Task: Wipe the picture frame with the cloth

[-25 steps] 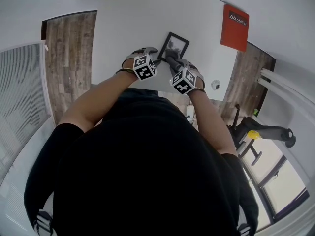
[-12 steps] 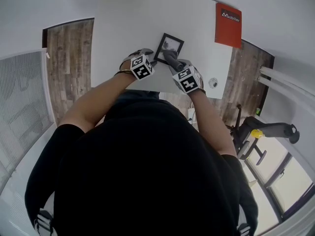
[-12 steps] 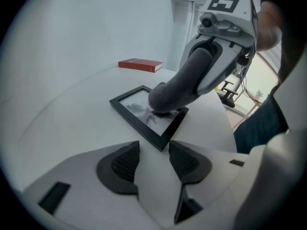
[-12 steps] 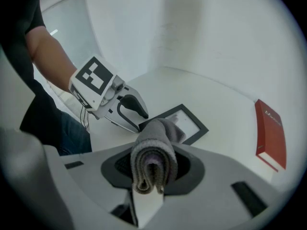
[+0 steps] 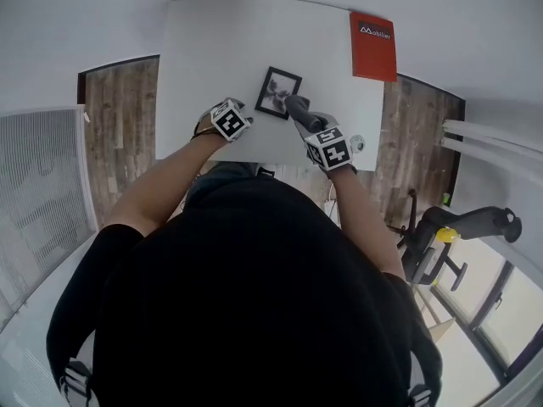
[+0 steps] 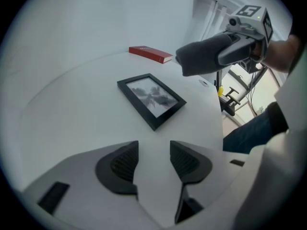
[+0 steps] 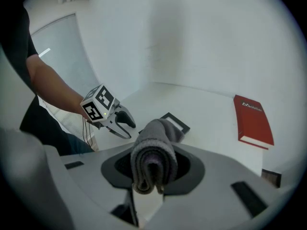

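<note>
- The picture frame (image 5: 278, 92) lies flat on the table (image 5: 212, 49), with bare top all around it and a red book (image 5: 373, 35) at its 2 o'clock.
- Our left gripper (image 6: 154, 150), released and empty, sits at the frame's 8 o'clock.
- Our right gripper (image 7: 154, 169), clenched on the cloth (image 7: 158, 138), hovers at 4 o'clock.

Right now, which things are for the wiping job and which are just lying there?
For the job:
picture frame, flat on the white table
grey cloth, pinched in the right tool
left tool, open and empty near the frame

Just lying about:
red book at the table's far right corner
</note>
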`<action>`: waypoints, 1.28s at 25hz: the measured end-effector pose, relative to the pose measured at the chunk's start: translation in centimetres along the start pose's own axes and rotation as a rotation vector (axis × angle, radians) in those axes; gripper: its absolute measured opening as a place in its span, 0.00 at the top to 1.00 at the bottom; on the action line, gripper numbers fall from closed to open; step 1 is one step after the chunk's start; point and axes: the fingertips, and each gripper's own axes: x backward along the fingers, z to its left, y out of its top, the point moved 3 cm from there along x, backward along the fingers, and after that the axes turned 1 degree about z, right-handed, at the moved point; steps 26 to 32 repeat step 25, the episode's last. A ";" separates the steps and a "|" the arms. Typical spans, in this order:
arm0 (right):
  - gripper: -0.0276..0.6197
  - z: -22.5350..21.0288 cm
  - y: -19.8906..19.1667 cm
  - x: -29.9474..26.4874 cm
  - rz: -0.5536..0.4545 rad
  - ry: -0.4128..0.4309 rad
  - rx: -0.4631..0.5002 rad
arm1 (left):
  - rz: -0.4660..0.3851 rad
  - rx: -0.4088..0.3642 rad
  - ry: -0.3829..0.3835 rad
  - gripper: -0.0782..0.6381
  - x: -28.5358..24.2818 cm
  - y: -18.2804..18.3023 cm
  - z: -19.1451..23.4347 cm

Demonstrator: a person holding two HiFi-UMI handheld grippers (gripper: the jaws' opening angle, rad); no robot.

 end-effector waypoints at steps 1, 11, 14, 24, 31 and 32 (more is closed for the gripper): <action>0.79 -0.1 -0.1 0.7 -0.012 -0.004 -0.008 | -0.004 0.021 0.006 0.60 0.4 -0.5 0.0; 0.79 -1.5 -1.7 6.4 -0.105 -0.055 -0.066 | -0.231 0.292 0.049 0.60 8.0 -1.4 -1.4; 0.79 -1.7 -2.6 8.4 -0.128 -0.075 -0.069 | -0.313 0.336 0.079 0.60 10.7 -0.4 -2.1; 0.79 -2.1 -2.3 12.8 -0.257 -0.139 -0.113 | -0.458 0.303 0.129 0.61 17.5 2.8 -3.9; 0.79 -2.0 -2.4 13.2 -0.266 -0.143 -0.117 | -0.465 0.298 0.134 0.61 18.0 2.9 -4.1; 0.79 -2.0 -2.4 13.2 -0.266 -0.143 -0.117 | -0.465 0.298 0.134 0.61 18.0 2.9 -4.1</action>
